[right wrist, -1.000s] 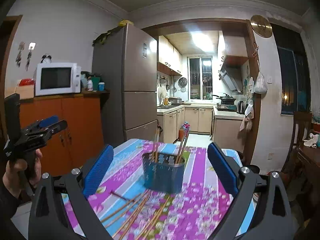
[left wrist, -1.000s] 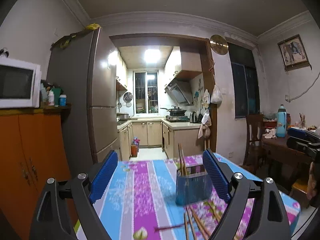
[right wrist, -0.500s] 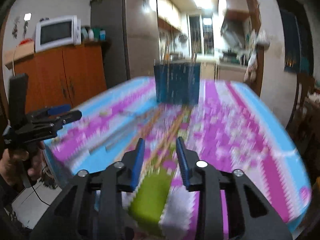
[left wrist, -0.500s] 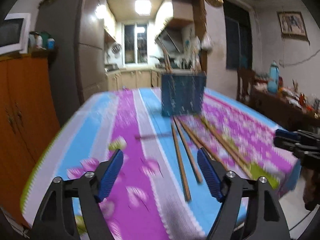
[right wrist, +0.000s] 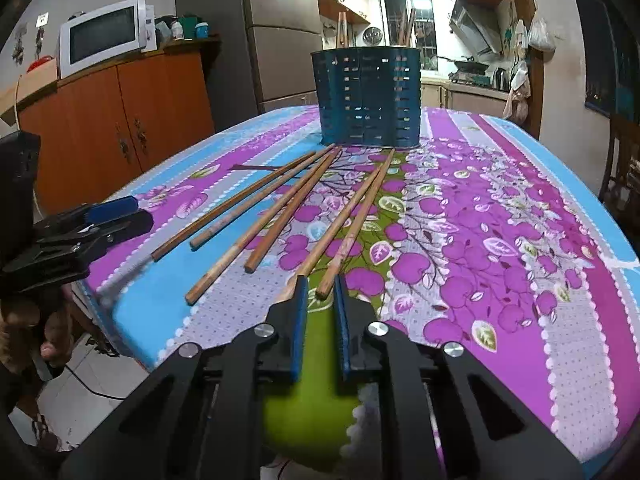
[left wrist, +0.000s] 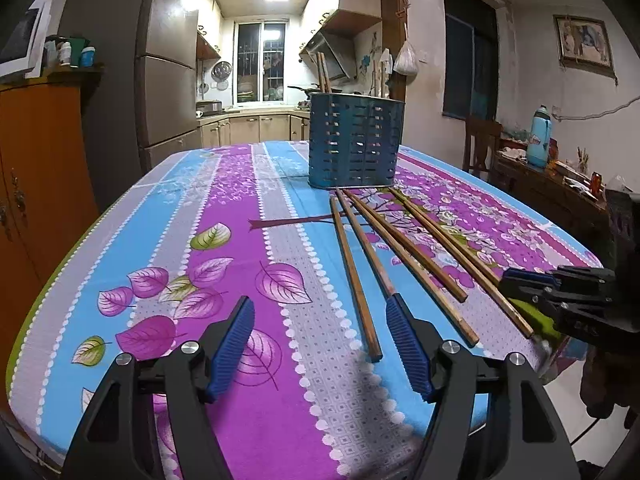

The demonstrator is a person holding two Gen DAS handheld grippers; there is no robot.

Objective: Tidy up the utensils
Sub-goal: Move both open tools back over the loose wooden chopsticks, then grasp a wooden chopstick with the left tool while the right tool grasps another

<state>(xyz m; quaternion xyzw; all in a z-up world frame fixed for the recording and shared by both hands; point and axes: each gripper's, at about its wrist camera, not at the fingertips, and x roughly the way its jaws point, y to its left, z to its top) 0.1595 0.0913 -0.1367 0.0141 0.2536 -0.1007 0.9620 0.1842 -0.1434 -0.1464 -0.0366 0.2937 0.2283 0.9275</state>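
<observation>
My left tongs [left wrist: 320, 344] hung spread wide over the flowered tablecloth [left wrist: 200, 240], my right tongs [right wrist: 320, 312] nearly closed but gripping nothing, just short of the loose chopsticks [right wrist: 280, 212] fanned before the blue holder [right wrist: 368, 100].

Microwave [right wrist: 105, 40] on orange cabinet [right wrist: 120, 120]; fridge [left wrist: 168, 76].
</observation>
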